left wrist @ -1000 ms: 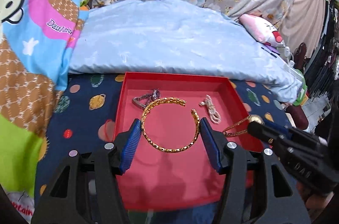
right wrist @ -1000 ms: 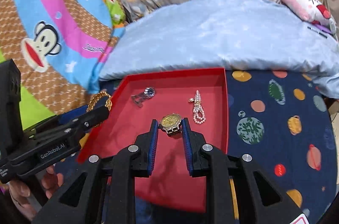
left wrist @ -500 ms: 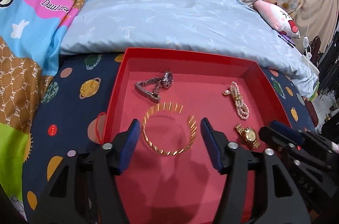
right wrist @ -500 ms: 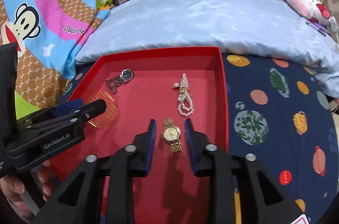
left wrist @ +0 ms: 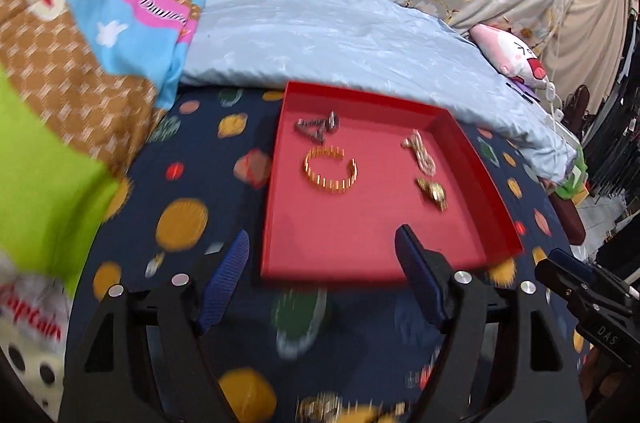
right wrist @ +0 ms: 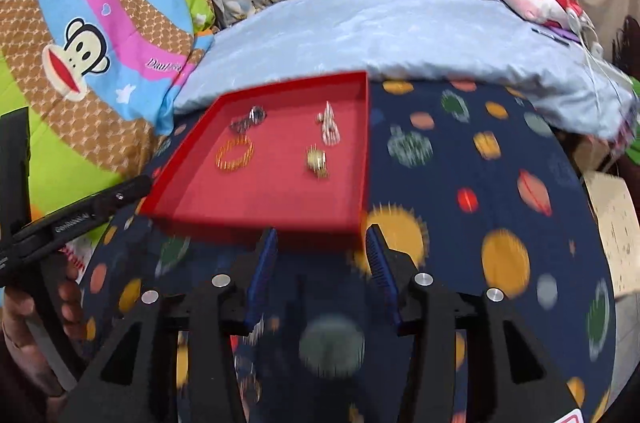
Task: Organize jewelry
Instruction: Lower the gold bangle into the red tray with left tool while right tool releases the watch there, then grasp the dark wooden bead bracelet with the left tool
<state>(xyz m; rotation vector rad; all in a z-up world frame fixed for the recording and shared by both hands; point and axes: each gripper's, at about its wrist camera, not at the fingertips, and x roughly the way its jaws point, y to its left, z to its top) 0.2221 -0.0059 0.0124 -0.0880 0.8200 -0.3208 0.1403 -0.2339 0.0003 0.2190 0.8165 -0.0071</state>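
Hand (right wrist: 24,319) only beside right tool (right wrist: 322,243)

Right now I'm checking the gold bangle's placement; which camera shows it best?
The left wrist view: the gold bangle appears larger, its open gap visible, inside the red tray. The right wrist view shows it smaller and more blurred.

Both wrist cameras look forward and down from just short of the red tray (left wrist: 472,191) near edge (left view from its left, right from its right), sharing the tray (right wrist: 366,151) and pale blue pillow (left wrist: 340,39).
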